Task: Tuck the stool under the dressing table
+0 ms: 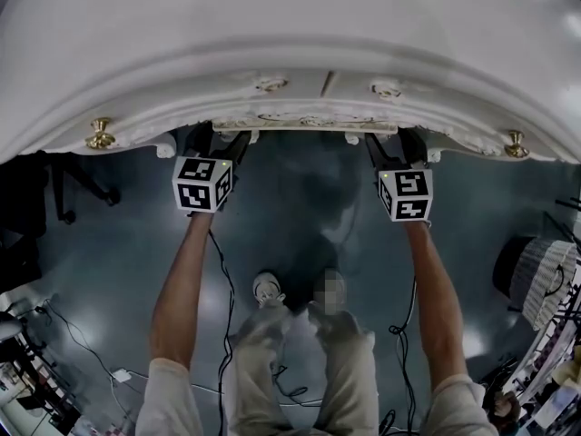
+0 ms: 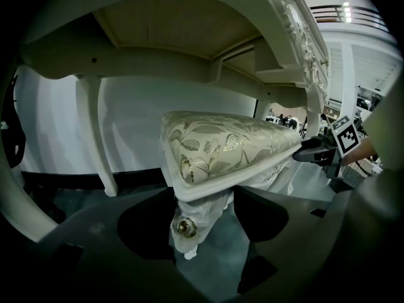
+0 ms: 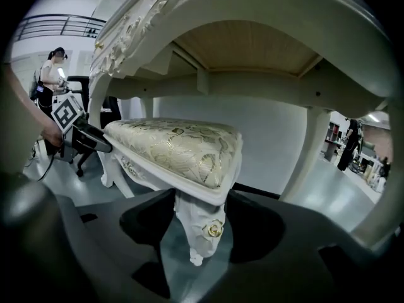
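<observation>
The white dressing table (image 1: 290, 34) with gold knobs fills the top of the head view. Both grippers reach under its front edge. The stool sits beneath it, and only a strip of its carved rim (image 1: 309, 121) shows from above. Its gold leaf-patterned cushion (image 2: 221, 147) lies under the table's underside (image 2: 177, 24). My left gripper (image 2: 202, 213) is shut on one front stool leg (image 2: 192, 223) with a gold rosette. My right gripper (image 3: 201, 216) is shut on the other front leg (image 3: 202, 223) below the cushion (image 3: 177, 147). From above, the left gripper (image 1: 218, 143) and right gripper (image 1: 399, 145) are half hidden.
Curved table legs (image 2: 98, 137) (image 3: 303, 156) stand on either side of the stool. A white wall (image 3: 252, 131) closes the back. My own legs and shoes (image 1: 268, 289) and cables (image 1: 222, 271) are on the grey floor. A black chair base (image 1: 73, 189) is at left, a ribbed basket (image 1: 536, 275) at right.
</observation>
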Demonstrator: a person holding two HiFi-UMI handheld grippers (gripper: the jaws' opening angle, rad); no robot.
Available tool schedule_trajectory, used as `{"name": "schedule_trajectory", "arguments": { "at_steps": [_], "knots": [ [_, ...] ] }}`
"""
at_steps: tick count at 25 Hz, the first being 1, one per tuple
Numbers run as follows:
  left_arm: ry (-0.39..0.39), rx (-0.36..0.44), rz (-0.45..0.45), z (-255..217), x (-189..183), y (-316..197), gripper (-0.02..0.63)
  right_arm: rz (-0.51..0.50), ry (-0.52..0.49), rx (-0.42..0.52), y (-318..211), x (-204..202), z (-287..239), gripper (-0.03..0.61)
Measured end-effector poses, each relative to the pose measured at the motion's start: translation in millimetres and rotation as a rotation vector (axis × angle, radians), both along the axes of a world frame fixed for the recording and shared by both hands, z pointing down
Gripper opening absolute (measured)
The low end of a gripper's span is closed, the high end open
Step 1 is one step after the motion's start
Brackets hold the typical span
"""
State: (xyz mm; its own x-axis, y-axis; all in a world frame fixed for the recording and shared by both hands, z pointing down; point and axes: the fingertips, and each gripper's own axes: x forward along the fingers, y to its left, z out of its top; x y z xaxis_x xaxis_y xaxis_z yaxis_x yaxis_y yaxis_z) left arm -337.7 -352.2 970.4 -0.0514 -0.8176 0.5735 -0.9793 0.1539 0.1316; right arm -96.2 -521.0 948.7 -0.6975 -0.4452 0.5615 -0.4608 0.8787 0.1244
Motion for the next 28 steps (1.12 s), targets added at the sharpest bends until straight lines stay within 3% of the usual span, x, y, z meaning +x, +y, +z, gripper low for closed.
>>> {"name": "schedule_trajectory", "arguments": {
  "at_steps": [9, 20, 28],
  "knots": [
    [0.002, 0.003, 0.0, 0, -2, -4, 0.281, 0.011, 0.001, 0.015, -4, -2, 0, 0.27],
    [0.006, -0.002, -0.027, -14, 8, 17, 0.281, 0.031, -0.009, -0.037, 21, 16, -10, 0.262],
    [0.031, 0.002, -0.031, -46, 27, 47, 0.275, 0.042, -0.031, -0.08, 58, 35, -39, 0.192]
  ]
}}
